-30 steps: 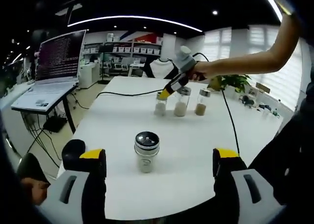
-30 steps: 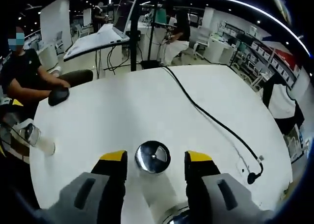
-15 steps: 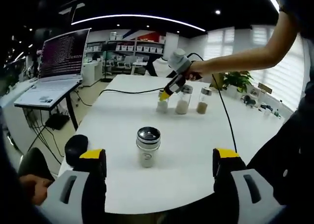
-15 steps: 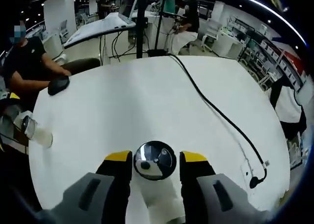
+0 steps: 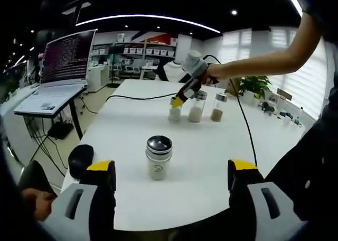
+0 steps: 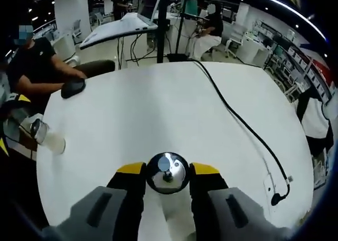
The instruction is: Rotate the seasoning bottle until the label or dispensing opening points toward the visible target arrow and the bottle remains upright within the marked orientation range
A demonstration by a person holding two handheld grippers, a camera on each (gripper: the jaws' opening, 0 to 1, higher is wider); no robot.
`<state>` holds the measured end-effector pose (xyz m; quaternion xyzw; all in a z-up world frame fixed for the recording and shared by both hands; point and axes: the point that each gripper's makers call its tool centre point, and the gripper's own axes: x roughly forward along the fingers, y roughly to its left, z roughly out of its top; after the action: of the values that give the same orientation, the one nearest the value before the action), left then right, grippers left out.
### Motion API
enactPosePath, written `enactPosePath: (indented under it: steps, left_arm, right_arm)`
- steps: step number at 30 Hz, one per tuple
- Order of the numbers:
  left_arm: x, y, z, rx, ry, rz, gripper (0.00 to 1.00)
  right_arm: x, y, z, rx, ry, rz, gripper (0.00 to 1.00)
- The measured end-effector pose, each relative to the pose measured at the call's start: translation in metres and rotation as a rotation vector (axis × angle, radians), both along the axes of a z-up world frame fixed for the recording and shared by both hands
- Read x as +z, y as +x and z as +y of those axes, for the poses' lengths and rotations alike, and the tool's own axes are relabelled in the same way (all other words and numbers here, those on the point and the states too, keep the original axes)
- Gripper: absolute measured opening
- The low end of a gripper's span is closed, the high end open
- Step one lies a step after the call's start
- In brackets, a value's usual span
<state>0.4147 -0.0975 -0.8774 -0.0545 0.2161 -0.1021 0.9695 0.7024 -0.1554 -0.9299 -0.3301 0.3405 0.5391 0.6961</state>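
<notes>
White table [image 5: 132,130] | right gripper [image 6: 167,172] fingers clamp seasoning bottle [image 6: 167,173] | left gripper [image 5: 168,173] fingers wide

On the tabletop [image 5: 132,130] one seasoning bottle [image 5: 158,156] stands upright near the left claw [image 5: 168,178]. Farther back stands a row of three bottles [image 5: 196,108]; the right claw [image 6: 166,169] closes around, apparently touching, its leftmost bottle [image 6: 167,173]. A cable [image 6: 240,126] lies beyond.
</notes>
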Motion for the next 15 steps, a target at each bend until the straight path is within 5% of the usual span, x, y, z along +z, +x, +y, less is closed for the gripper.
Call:
enactPosePath:
  steps: [15]
  left_arm:
    - [0.001,0.003,-0.012,-0.058,0.002,-0.011,0.92]
  right_arm:
    - [0.007,-0.037,-0.008,0.040,0.027,0.033,0.29]
